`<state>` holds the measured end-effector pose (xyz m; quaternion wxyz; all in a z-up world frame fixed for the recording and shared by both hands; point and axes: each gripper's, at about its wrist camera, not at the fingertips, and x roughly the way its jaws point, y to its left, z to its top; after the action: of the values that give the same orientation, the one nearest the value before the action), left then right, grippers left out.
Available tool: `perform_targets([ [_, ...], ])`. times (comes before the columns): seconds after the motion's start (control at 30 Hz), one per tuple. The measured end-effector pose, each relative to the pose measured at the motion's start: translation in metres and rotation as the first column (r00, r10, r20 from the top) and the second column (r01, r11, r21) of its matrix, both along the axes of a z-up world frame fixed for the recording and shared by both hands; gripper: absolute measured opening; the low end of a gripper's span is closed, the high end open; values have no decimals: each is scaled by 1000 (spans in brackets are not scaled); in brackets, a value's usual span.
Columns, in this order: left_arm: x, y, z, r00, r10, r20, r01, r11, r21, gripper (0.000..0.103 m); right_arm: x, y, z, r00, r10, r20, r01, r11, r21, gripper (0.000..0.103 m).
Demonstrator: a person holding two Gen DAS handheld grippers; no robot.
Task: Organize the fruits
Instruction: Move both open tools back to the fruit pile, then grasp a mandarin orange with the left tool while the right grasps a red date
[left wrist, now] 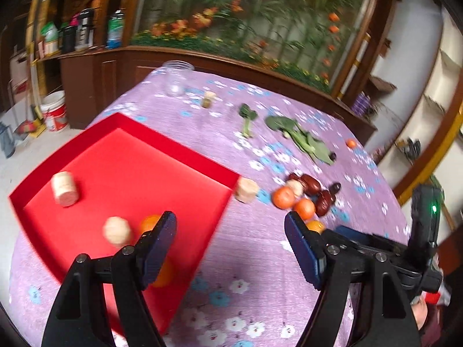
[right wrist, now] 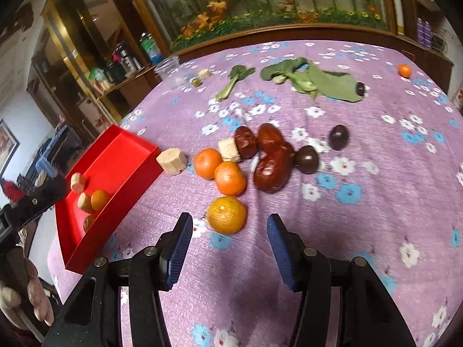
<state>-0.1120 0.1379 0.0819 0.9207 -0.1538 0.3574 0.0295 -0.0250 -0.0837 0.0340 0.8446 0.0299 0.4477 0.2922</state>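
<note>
My right gripper (right wrist: pixel 230 222) is open low over the purple flowered cloth, and a large orange (right wrist: pixel 227 215) lies just in front of its tips, touching neither pad. Behind it are two more oranges (right wrist: pixel 230 182), several red dates (right wrist: pixel 272 159) and two dark plums (right wrist: pixel 306 159). My left gripper (left wrist: pixel 230 222) is open and empty at the right edge of the red tray (left wrist: pixel 130 159). The tray holds beige wooden blocks (left wrist: pixel 65 188) and an orange (left wrist: pixel 150 222). A second orange (left wrist: pixel 166 274) is partly hidden behind the left finger.
A beige block (right wrist: pixel 172 162) lies by the tray's corner and another (right wrist: pixel 228 150) among the fruit. Leafy greens (right wrist: pixel 312 81), a clear cup (right wrist: pixel 167 66) and a small orange (right wrist: pixel 404 70) lie farther back. A wooden cabinet borders the table.
</note>
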Motion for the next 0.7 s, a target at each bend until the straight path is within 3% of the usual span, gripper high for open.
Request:
perform_targets([
  [0.2, 17, -21, -10, 998, -62, -18, 63, 998, 20, 76, 9, 9, -7, 1000, 23, 10, -23, 1000, -11, 58],
  [0.43, 40, -37, -19, 991, -136, -22, 136, 989, 54, 76, 39, -28, -8, 993, -110, -49, 114, 989, 90, 58],
  [0.57, 63, -51, -27, 976, -213, -36, 215, 974, 71, 48, 56, -32, -14, 983, -144, -113, 159, 978, 138, 54],
  [0.7, 86, -60, -34, 969, -240, -64, 245, 964, 105, 46, 64, -21, -16, 982, -140, -129, 158, 977, 140, 53],
])
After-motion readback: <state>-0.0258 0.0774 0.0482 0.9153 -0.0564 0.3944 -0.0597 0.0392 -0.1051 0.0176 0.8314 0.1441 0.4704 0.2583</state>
